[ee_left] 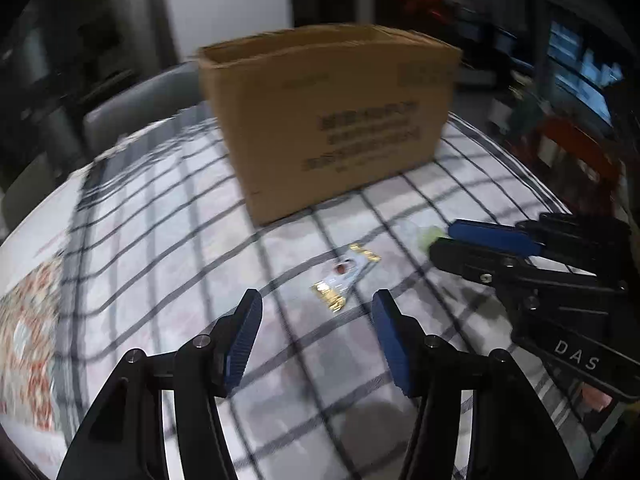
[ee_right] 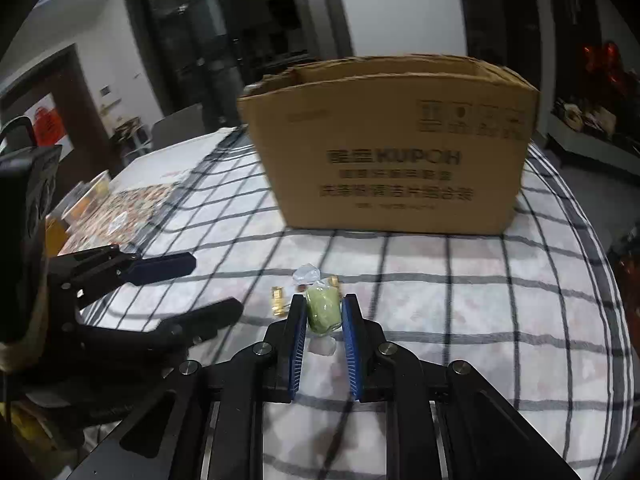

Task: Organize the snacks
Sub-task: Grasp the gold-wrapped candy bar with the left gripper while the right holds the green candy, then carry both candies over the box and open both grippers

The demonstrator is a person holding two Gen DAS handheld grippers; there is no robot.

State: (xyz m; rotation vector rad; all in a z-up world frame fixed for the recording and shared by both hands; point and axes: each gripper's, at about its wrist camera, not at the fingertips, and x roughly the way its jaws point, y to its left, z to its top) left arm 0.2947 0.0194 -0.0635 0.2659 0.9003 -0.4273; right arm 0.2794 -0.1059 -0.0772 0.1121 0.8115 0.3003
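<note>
Right gripper tight around green wrapped candy.

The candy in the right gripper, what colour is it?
Pale green candy in clear wrap; right wrist view.

You're working over a white tablecloth crossed with dark grid lines, with a plain brown cardboard box printed in black. The wrapped candy is pale green in clear film, the flat packet white with gold ends, and your gripper pads are blue on black.

Wrapped snack (seemingly flat) before box
</note>
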